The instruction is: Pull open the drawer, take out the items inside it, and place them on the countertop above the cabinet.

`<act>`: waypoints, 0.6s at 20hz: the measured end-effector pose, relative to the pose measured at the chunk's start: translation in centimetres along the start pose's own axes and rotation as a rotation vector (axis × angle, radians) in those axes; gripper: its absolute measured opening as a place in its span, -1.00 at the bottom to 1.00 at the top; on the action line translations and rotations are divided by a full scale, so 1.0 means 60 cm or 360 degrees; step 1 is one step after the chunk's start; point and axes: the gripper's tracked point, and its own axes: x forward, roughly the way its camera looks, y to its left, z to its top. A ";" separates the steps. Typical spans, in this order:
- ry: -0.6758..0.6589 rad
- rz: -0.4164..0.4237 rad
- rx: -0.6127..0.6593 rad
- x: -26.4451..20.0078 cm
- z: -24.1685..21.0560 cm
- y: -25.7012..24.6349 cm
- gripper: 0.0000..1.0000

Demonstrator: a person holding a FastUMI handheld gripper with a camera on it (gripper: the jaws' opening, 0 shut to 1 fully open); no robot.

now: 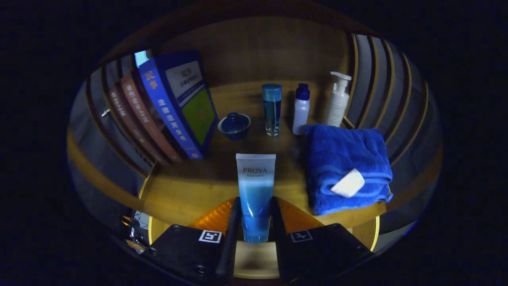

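Wooden countertop [190,190], warm brown, spans the scene ahead of the gripper; dim lighting.

Row of upright books [158,115] at the left rear, leaning; the frontmost is a blue hardback with a green and white cover panel.

Folded blue terry towel [341,159] lies right of the fingers, a white tag [348,183] on its near edge.

White pump bottle [338,101] stands just behind the towel. Beside it a small white bottle with dark blue cap [301,109], then a clear blue-capped bottle [272,109], then a small dark blue lidded cup [234,125] near the books. All upright, in a loose row, well beyond the fingers.

Blue-and-white squeeze tube [256,194], pale at the far end and deeper blue toward the near end: this is the task's item in hand. Gripper [256,222] has its jaws closed onto the tube's lower part, one finger pressing each side. The tube's long axis runs straight along the fingers, pointing away toward the bottle row.

Judgement: the tube appears to be over the countertop's open middle, between books and towel. Whether its far end already rests on the wood cannot be told. Release looks like the coming step; the free patch lies directly ahead.
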 end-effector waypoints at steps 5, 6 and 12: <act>0.0099 -0.0044 0.0004 0.059 -0.005 -0.005 -0.05; 0.0110 -0.0038 0.0016 0.065 -0.007 -0.005 -0.05; 0.0068 -0.0019 0.0073 0.060 0.000 -0.010 0.37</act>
